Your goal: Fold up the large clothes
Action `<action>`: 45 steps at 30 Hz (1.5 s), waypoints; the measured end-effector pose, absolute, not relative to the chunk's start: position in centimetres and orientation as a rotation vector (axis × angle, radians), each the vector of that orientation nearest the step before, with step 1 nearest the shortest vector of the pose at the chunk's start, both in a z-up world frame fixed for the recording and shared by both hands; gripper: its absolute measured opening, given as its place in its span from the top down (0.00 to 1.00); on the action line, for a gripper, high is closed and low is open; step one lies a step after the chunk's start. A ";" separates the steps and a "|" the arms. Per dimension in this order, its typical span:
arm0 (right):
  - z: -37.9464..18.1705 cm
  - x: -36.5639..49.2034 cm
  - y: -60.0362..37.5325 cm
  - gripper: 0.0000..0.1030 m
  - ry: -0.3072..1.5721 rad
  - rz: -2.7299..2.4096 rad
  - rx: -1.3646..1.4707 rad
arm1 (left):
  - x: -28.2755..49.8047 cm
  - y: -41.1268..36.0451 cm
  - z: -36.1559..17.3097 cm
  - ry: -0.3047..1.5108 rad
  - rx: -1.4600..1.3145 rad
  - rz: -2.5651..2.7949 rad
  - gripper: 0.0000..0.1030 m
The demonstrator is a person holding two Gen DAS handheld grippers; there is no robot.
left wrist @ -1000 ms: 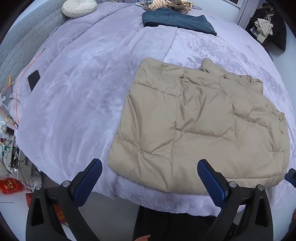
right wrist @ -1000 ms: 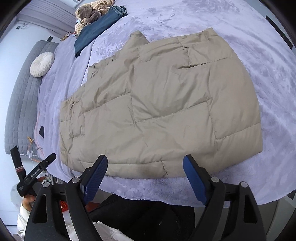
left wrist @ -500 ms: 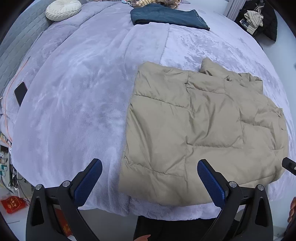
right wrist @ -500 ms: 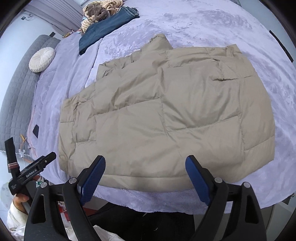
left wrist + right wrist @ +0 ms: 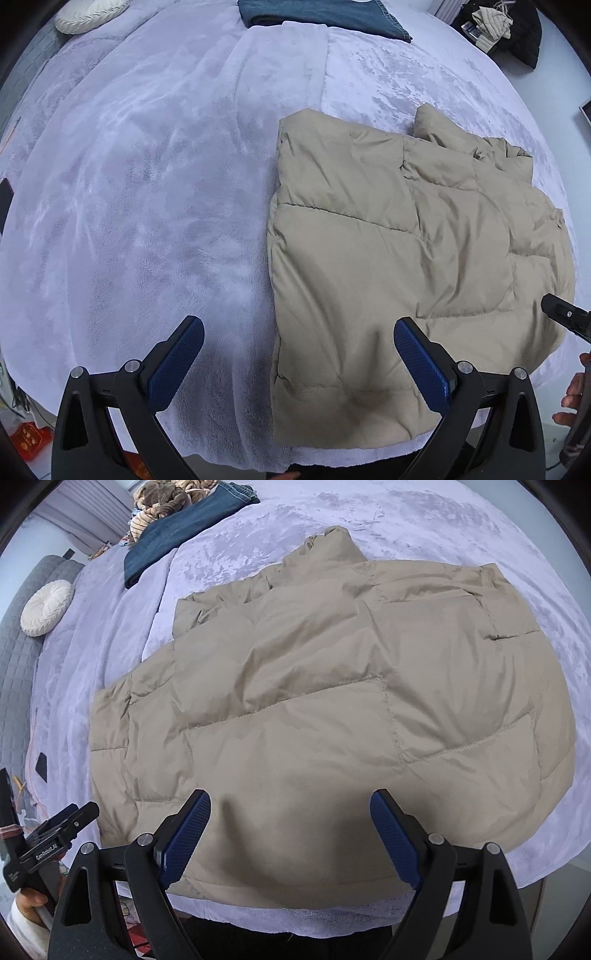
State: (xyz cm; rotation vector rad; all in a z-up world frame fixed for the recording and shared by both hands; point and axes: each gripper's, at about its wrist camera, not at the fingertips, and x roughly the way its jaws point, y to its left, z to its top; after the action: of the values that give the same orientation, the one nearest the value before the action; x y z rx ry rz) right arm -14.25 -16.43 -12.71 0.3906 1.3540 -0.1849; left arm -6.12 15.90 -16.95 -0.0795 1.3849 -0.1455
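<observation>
Left wrist view: left gripper (image 5: 298, 352) spread wide and holding nothing, its left pad over the blanket (image 5: 147, 192), its right pad over the jacket (image 5: 406, 258). The jacket lies flat at 3 o'clock on the bed; a cushion (image 5: 90, 14) sits at 11 o'clock, jeans (image 5: 325, 14) at 12. Right wrist view: right gripper (image 5: 290, 834) spread wide and holding nothing, both pads above the jacket's (image 5: 332, 701) near hem; the left gripper's body appears at 8 o'clock.
</observation>
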 end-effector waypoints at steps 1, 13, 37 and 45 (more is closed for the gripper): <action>-13.1 -13.9 -16.3 0.12 1.362 -0.192 0.386 | -5.9 16.1 -17.2 1.387 -0.089 -0.149 0.00; -14.6 -11.0 -15.1 0.00 1.362 -0.117 0.464 | -2.7 19.1 -19.9 1.395 -0.316 -0.382 0.00; -18.4 -9.2 -14.5 0.00 1.469 -0.138 0.390 | 2.4 14.2 -26.6 1.533 -0.508 -0.845 0.00; -19.0 -8.9 -14.6 0.00 1.465 -0.153 0.393 | 1.0 10.4 -22.5 1.455 -0.563 -1.008 0.00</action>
State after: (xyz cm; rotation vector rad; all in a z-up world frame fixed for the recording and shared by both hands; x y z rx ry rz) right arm -8.93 -14.62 -18.98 0.3928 1.4647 -0.1527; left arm 0.98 10.38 -22.46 -0.5634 1.4546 -1.0075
